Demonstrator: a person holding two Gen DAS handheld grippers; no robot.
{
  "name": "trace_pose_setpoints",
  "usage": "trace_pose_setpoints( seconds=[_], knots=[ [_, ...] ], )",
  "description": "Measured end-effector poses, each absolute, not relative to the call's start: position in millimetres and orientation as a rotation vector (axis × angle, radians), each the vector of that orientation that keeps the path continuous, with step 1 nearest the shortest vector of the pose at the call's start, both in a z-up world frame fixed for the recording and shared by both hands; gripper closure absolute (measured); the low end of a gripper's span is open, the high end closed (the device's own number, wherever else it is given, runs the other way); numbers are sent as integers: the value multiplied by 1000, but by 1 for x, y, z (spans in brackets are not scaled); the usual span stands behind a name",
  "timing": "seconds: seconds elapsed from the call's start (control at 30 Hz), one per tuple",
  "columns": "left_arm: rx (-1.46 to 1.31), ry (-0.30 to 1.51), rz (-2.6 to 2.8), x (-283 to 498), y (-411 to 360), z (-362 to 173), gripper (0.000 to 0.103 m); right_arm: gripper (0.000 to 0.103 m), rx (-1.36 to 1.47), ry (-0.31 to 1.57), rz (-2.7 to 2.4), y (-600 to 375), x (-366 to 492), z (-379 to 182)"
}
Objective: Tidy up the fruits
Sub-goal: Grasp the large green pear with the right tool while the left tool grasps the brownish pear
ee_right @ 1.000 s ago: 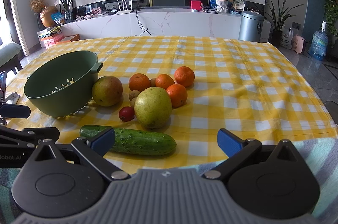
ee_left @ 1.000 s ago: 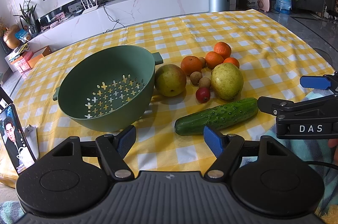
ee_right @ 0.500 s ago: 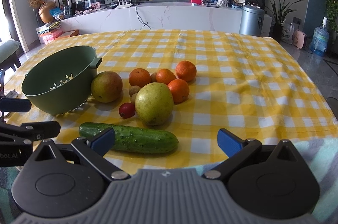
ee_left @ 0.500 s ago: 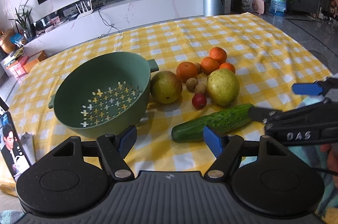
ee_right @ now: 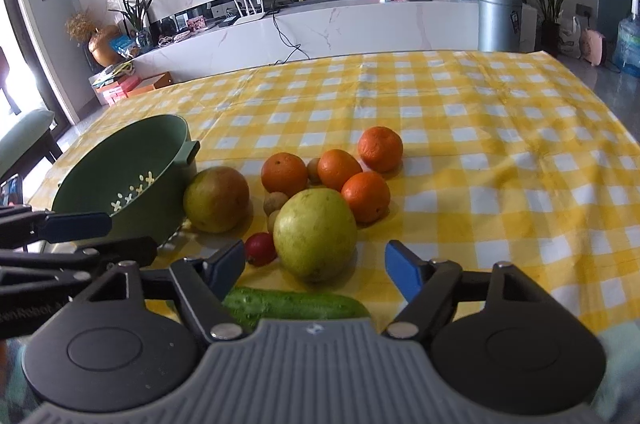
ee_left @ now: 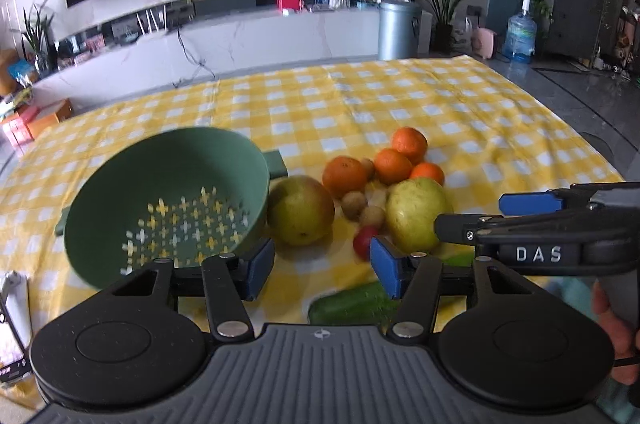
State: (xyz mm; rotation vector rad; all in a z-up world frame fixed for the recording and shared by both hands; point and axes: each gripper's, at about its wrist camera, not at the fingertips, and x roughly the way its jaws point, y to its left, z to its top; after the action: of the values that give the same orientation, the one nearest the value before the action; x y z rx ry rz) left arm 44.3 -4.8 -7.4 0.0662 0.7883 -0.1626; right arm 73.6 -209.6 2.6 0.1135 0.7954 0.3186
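A green colander (ee_left: 168, 208) (ee_right: 120, 184) stands empty on the yellow checked cloth at the left. Right of it lie a yellow-red pear (ee_left: 300, 214) (ee_right: 216, 198), several oranges (ee_left: 394, 160) (ee_right: 340, 168), small brown fruits (ee_left: 354, 204), a small red fruit (ee_right: 260, 248), a big green pear (ee_left: 418, 214) (ee_right: 316, 234) and a cucumber (ee_left: 352, 302) (ee_right: 296, 304) nearest me. My left gripper (ee_left: 322, 274) is open above the table, short of the yellow-red pear. My right gripper (ee_right: 314, 270) is open over the cucumber, facing the green pear; it shows in the left view (ee_left: 480, 216).
A phone (ee_left: 12, 336) leans at the table's left front edge. Beyond the table stand a white TV counter (ee_right: 320, 28), a metal bin (ee_right: 500, 20) and a water bottle (ee_left: 518, 36). A chair (ee_right: 24, 140) is at the far left.
Both grippers have moved forward over the table toward the fruit. The cucumber now lies under the fingers, partly hidden. Both stay open.
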Motion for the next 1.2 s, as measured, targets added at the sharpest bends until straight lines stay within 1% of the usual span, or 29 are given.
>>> trace_pose_setpoints(
  seconds=[0.07, 0.13, 0.3, 0.47, 0.7, 0.87, 1.0, 1.2],
  knots=[
    [63, 752, -122, 48, -10, -12, 37, 30, 162, 810, 341, -211, 83, 0],
    [79, 764, -80, 56, -14, -20, 37, 30, 200, 829, 333, -213, 91, -3],
    [3, 774, -13, 66, -20, -35, 37, 30, 318, 862, 332, -224, 107, -15],
    [6, 765, 35, 75, -33, -50, 37, 30, 372, 881, 343, -226, 115, -24],
    [-34, 766, 68, 87, -30, -64, 37, 31, 432, 928, 340, -227, 128, -37],
    [-94, 773, 75, 94, -26, -69, 35, 40, 459, 946, 338, -228, 132, -43],
    [-160, 772, 111, 98, -19, -73, 35, 42, 455, 937, 334, -228, 131, -43],
    [-292, 744, 161, 98, -5, -74, 23, 41, 455, 940, 335, -228, 131, -43]
  ],
)
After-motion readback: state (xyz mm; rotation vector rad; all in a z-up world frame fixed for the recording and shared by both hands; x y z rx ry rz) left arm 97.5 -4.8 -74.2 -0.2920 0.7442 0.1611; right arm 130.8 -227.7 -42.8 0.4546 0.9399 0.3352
